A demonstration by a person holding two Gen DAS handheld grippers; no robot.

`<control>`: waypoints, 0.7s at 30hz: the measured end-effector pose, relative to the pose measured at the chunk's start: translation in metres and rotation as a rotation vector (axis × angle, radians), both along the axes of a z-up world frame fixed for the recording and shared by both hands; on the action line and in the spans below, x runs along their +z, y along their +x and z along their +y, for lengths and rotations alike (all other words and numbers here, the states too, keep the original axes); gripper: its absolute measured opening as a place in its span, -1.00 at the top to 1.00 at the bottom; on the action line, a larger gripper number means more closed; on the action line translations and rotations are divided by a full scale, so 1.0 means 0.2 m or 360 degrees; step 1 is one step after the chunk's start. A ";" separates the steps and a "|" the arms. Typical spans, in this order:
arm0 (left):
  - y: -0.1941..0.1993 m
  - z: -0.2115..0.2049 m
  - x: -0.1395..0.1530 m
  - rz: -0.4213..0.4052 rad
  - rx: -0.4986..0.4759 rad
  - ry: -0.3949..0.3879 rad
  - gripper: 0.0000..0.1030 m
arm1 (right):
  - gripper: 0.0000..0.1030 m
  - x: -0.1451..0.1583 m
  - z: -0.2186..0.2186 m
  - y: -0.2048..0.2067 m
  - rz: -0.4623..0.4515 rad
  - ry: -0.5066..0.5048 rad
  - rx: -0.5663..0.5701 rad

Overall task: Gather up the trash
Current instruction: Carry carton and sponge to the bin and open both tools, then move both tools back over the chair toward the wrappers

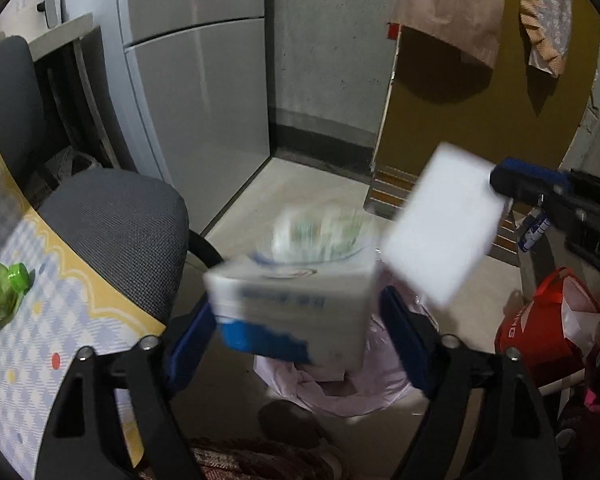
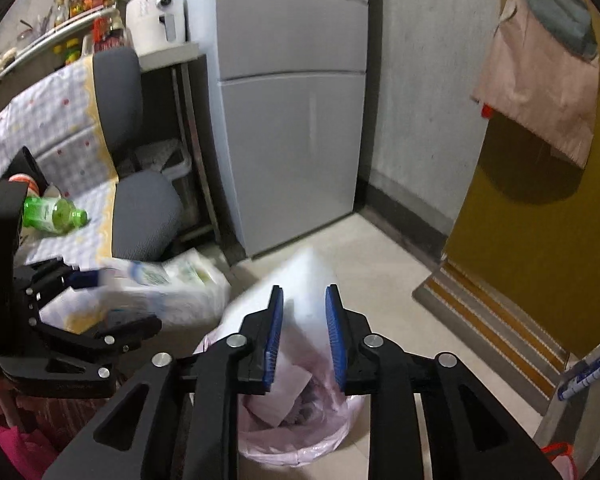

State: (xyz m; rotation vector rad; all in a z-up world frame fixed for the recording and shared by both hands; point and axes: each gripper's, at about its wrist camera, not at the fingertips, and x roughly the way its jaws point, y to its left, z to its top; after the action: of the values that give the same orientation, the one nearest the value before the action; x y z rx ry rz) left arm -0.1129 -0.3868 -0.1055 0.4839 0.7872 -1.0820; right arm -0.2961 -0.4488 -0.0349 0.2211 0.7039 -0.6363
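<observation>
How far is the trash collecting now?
Done: paper already lies in the pink bag. In hand: a box between the left gripper's open jaws and a white sheet between the right gripper's, both blurred above the bag. Left: the green bottle on the table.

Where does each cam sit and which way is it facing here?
Left wrist: on the left gripper, angled down at the pink-lined bin beside the fridge; own jaws flank a blurred white-and-blue box; right gripper enters at the right.
Right wrist: on the right gripper, angled down over the same bin; white card between its jaws; left gripper at the left.
Shared: bin, fridge, grey chair, green bottle.
</observation>
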 end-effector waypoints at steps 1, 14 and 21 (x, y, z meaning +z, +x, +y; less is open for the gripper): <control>0.01 0.01 0.00 0.0008 0.0011 -0.0004 -0.63 | 0.38 -0.02 0.00 0.01 0.0015 0.0011 0.0002; 0.16 0.40 0.17 -0.0055 0.0317 -0.0154 -0.63 | 0.36 0.12 0.13 0.17 -0.0110 0.0012 0.0175; 0.27 0.71 0.25 -0.0113 0.0573 -0.0196 -0.63 | 0.35 0.15 0.29 0.36 -0.0163 0.0141 0.0375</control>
State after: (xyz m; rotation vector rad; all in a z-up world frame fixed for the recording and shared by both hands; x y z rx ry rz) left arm -0.0586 -0.2440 -0.0546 0.2612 0.7077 -0.7686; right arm -0.2245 -0.3905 -0.0045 0.2464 0.6486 -0.3666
